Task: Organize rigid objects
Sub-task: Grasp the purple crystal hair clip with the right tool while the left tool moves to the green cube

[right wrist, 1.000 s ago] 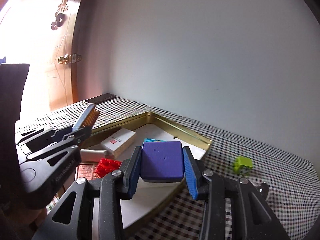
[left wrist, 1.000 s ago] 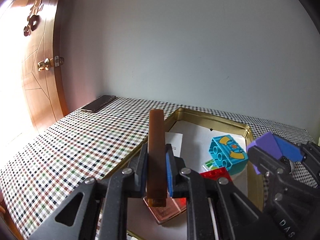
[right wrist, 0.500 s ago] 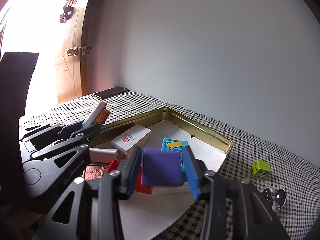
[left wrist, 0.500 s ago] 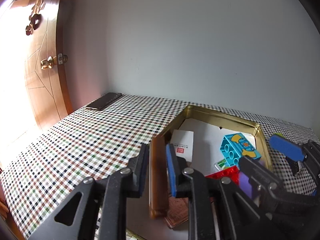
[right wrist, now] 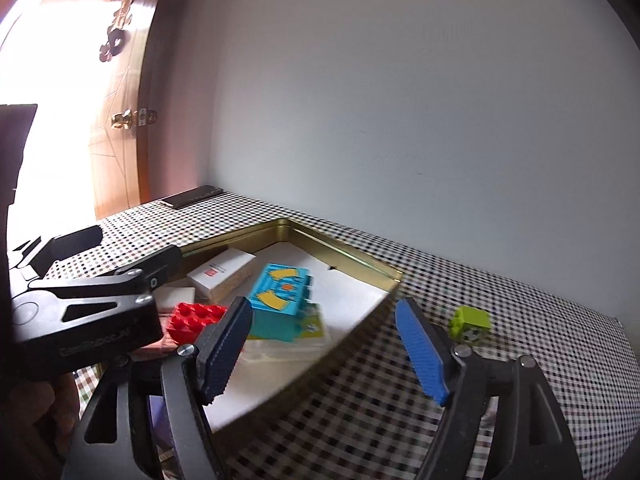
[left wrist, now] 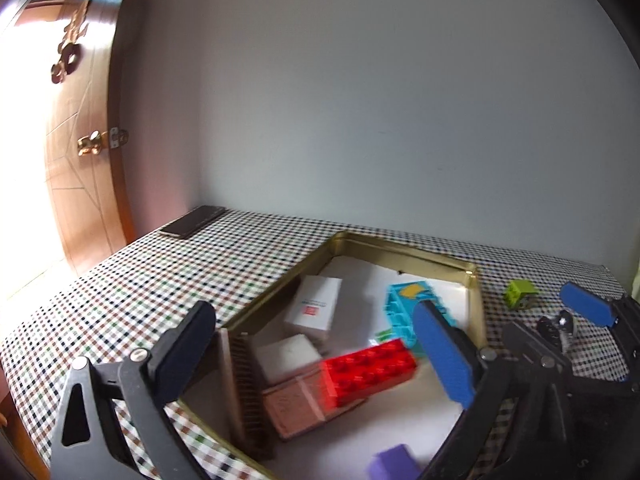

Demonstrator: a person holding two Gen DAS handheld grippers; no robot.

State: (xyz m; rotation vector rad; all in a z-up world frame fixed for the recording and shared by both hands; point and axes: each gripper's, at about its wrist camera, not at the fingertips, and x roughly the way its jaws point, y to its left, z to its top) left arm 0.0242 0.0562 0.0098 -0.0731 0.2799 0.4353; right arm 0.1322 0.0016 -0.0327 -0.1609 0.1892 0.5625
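Observation:
A gold metal tray [left wrist: 404,248] [right wrist: 344,254] holds a red brick [left wrist: 368,372] [right wrist: 192,316], a teal brick [left wrist: 404,308] [right wrist: 280,296], a white box [left wrist: 314,308] [right wrist: 224,270], a copper plate [left wrist: 292,404], a brown comb [left wrist: 244,384] standing on edge against the near rim, and a purple block [left wrist: 394,466]. My left gripper [left wrist: 316,352] is open and empty above the tray. My right gripper [right wrist: 324,348] is open and empty over the tray's right rim. A green cube [left wrist: 520,292] [right wrist: 470,324] lies on the cloth right of the tray.
A checked tablecloth [left wrist: 140,280] covers the table. A dark phone [left wrist: 194,222] [right wrist: 192,197] lies at the far left corner. Keys [left wrist: 556,328] lie right of the tray. A wooden door [left wrist: 76,152] stands to the left, a grey wall behind.
My left gripper opened and let go of the brown comb, which now stands in the tray. My right gripper opened and dropped the purple block into the tray. Both grippers have lifted.

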